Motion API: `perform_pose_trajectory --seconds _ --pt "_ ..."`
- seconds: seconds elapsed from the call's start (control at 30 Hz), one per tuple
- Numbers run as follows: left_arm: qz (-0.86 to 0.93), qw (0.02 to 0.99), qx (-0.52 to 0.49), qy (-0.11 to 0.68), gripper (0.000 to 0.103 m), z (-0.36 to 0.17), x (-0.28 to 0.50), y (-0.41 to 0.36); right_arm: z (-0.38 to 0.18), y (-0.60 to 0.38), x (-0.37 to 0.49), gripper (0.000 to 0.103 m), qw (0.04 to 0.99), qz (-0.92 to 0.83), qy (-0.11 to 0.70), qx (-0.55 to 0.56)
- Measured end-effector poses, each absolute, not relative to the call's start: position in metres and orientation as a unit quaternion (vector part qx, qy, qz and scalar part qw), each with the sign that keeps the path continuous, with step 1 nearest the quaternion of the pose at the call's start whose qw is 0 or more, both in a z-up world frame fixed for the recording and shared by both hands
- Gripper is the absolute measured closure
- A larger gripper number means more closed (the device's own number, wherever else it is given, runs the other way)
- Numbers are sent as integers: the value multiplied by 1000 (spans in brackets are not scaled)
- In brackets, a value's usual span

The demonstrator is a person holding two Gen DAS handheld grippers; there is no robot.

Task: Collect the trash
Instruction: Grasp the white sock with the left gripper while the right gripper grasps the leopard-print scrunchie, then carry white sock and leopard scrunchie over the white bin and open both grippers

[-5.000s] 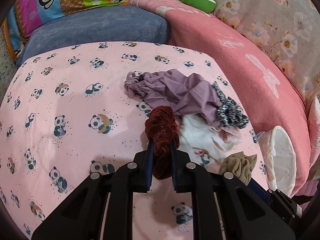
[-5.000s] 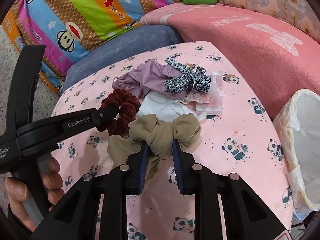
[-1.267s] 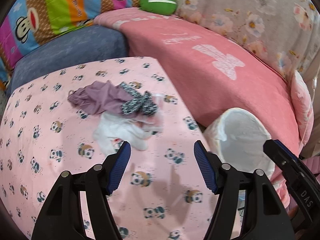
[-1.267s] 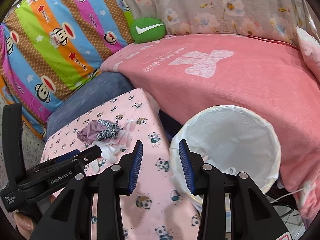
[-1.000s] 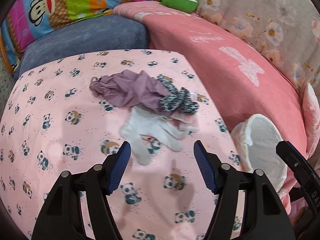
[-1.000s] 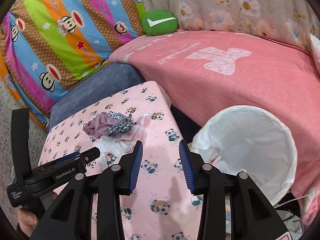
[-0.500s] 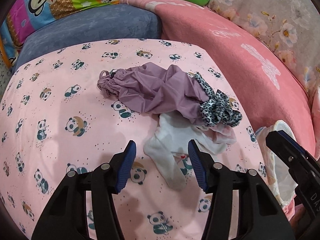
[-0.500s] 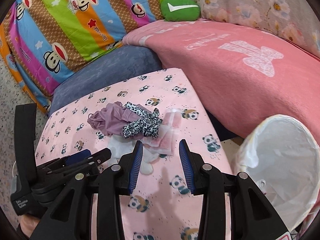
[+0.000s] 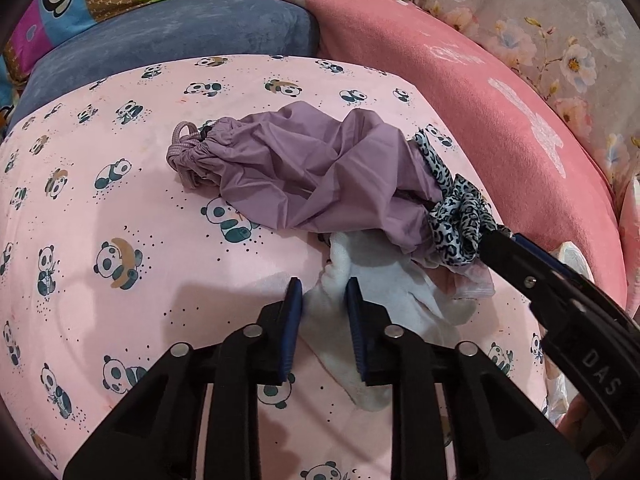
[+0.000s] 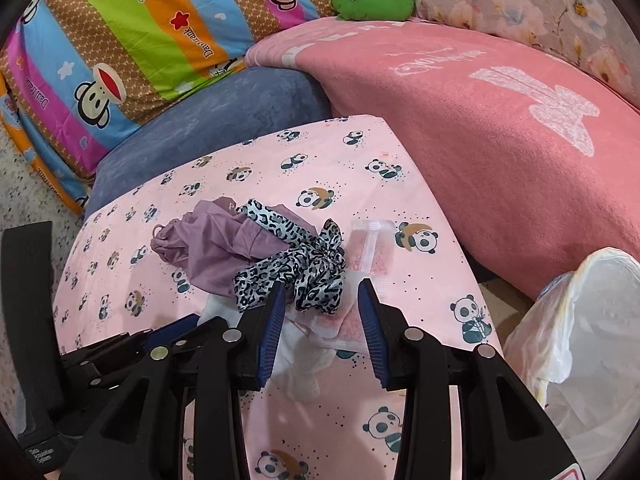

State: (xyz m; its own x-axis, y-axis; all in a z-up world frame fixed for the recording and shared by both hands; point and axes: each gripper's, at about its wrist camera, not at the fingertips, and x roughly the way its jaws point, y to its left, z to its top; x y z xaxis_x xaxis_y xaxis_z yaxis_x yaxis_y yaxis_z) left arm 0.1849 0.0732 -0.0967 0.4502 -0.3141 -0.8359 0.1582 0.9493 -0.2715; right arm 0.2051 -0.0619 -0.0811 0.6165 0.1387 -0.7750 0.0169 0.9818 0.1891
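- Left claw (image 9: 323, 286), jaws just closing, clenched on white sock (image 9: 384, 292) lying on panda-print counter (image 9: 120, 200).
- Purple bag (image 9: 304, 176) just beyond left claw, touching sock.
- Right claw (image 10: 322, 294) released, jaws narrowing slightly, straddling leopard scrunchie (image 10: 304, 272); pads apart from it.
- Pink packet (image 10: 372, 248) just beyond right claw, beside scrunchie.
- White-lined bin (image 10: 580, 344) to right of right claw, off counter edge.

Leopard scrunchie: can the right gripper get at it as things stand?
Probably yes. The leopard scrunchie lies on top of the pile, uncovered, right ahead of the right gripper, whose jaws stand open. The left gripper grips the white sock alongside.
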Motion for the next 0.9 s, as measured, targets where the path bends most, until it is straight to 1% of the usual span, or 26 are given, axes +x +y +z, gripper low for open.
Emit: perform_pose_trajectory --seconds 0.07,0.17,0.37,0.9 --pt "-142 848 -77 505 88 -96 185 73 -84 -62 207 83 893 35 440 90" --pt "-144 849 -77 502 91 -93 182 73 -85 -62 206 90 893 36 439 91" --pt "-146 854 -78 492 92 -79 174 71 -78 -64 193 94 897 42 428 99" --pt "-176 877 -62 442 92 -14 131 35 -8 -98 128 94 925 32 355 130"
